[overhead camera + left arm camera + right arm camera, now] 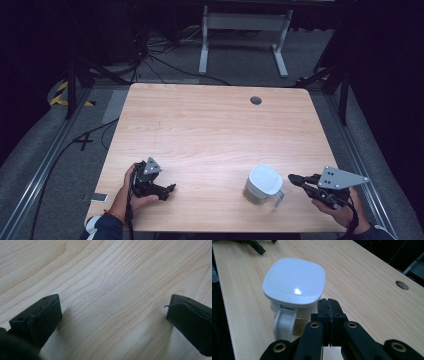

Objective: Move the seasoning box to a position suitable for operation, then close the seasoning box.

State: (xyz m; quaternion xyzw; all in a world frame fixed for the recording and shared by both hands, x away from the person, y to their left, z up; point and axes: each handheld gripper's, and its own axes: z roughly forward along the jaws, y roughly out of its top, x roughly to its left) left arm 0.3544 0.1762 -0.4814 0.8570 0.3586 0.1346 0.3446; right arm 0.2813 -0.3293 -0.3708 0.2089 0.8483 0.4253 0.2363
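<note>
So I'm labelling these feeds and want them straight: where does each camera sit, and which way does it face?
High view: above the person's side, looking forward and down on the table; forearms, both grippers.
Left gripper view: on the left gripper, facing bare wood; jaws apart.
Right gripper view: on the right gripper, facing the white lidded jug; jaws together.
Shared: the high view shows the jug too.
</note>
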